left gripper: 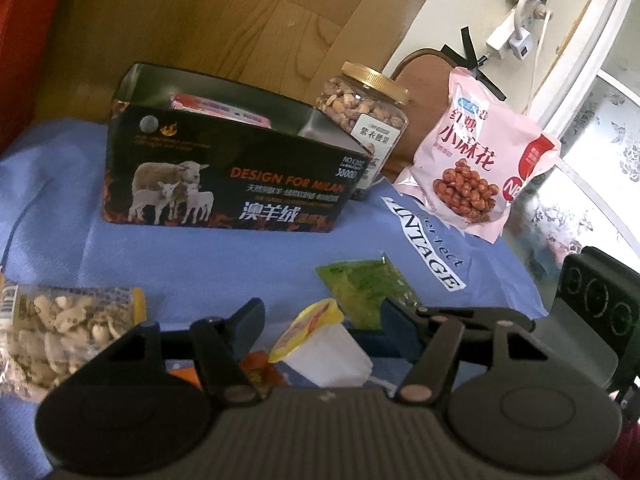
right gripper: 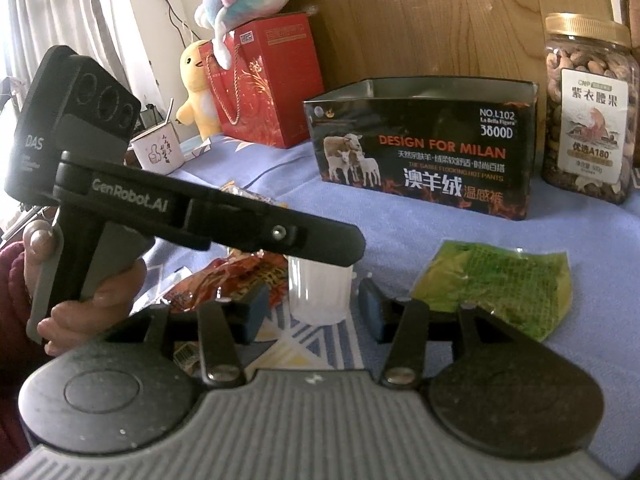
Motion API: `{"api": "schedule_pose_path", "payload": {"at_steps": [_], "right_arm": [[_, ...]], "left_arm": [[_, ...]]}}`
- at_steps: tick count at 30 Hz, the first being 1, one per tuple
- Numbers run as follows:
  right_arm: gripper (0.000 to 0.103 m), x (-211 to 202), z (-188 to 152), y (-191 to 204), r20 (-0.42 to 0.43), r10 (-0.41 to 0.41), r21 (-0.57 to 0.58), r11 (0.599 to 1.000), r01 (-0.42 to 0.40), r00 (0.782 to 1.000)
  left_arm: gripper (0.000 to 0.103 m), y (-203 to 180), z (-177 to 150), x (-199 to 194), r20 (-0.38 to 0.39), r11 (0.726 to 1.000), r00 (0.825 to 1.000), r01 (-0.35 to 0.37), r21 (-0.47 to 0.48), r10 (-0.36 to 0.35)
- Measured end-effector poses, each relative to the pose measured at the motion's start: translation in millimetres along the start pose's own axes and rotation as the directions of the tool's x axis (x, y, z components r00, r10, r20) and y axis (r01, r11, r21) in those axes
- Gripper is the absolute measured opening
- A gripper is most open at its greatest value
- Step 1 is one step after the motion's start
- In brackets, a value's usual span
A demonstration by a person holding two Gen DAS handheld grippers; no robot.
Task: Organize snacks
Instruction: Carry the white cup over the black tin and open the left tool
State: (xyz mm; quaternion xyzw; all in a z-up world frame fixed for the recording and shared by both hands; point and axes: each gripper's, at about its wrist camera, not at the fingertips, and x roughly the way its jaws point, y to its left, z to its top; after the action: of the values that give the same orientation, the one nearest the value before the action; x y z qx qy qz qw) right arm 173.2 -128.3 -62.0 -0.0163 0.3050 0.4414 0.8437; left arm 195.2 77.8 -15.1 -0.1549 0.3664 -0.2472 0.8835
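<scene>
Box: black rectangular carton, open at the top, printed with sheep and "DESIGN FOR MILAN"; stands far centre on the blue cloth; a pink-and-white packet shows inside it.
Jar: clear plastic with a ridged gold screw lid, full of brown nuts; just right of the box and behind its corner.
Pink bag: glossy pillow pouch showing twisted brown snacks; stands tilted at the far right.
Green packet: flat, crinkled foil sachet; lies near right on the cloth.
Clear bag: transparent film holding pale, irregular pieces; lies near left.
Red wrapper: crumpled, shiny; lies just left of the jelly cup.
Jelly cup: small white ribbed plastic tub with a yellow foil lid, tilted; near centre, between the fingers of both tools.
Left tool: about half open around the cup, with a gap on each side.
Right tool: partly open, blue pads flanking the cup, no pressing visible.
Hand: wrapped around the left tool's handle.
</scene>
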Motion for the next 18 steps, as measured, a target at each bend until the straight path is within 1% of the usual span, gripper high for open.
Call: {"api": "schedule_pose_path", "payload": {"at_steps": [1,2,4,6,7,8,9,10,11,12,14,18], "right_arm": [[0.053,0,0,1,0.0,-0.001,-0.003,1.0,0.001,1.0],[0.053,0,0,1,-0.001,-0.004,-0.006,1.0,0.004,1.0],[0.053,0,0,3,-0.002,-0.013,-0.017,1.0,0.013,1.0],[0.057,-1,-2,7,-0.004,-0.031,-0.04,0.999,0.031,1.0],[0.058,-2,-3,10,-0.003,-0.043,-0.056,0.998,0.043,0.999],[0.057,-2,-4,12,-0.003,-0.057,-0.068,0.996,0.056,0.998],[0.057,-2,-5,14,-0.003,-0.069,-0.079,0.994,0.069,0.998],[0.055,-1,-5,17,-0.004,-0.082,-0.095,0.992,0.082,0.997],[0.042,0,-6,20,-0.005,-0.099,-0.117,0.988,0.098,0.995],[0.037,2,-6,23,-0.004,-0.111,-0.13,0.985,0.11,0.994],[0.035,3,-6,25,0.0,-0.126,-0.142,0.982,0.125,0.992],[0.035,-1,-6,24,0.029,-0.119,-0.121,0.985,0.122,0.992]], "left_arm": [[0.062,0,0,0,-0.003,1.0,1.0,-0.002,0.002,0.002],[0.058,-1,0,1,-0.008,1.0,1.0,-0.002,0.004,0.002],[0.055,1,0,2,-0.015,1.0,1.0,0.0,-0.001,0.0],[0.046,2,0,2,-0.021,1.0,1.0,0.003,-0.01,-0.003],[0.044,4,0,3,-0.026,1.0,1.0,0.006,-0.018,-0.006],[0.039,5,0,4,-0.035,1.0,0.999,0.009,-0.026,-0.01],[0.039,6,0,6,-0.047,0.999,0.999,0.012,-0.033,-0.014],[0.039,6,-1,6,-0.046,0.999,0.999,0.011,-0.032,-0.012],[0.038,5,-1,6,-0.047,1.0,0.999,0.01,-0.028,-0.011],[0.037,5,-1,6,-0.047,1.0,0.999,0.004,-0.022,-0.005],[0.035,5,-1,5,-0.047,0.999,0.999,0.006,-0.031,-0.007],[0.035,9,1,1,-0.03,0.997,0.999,0.042,-0.062,-0.044]]}}
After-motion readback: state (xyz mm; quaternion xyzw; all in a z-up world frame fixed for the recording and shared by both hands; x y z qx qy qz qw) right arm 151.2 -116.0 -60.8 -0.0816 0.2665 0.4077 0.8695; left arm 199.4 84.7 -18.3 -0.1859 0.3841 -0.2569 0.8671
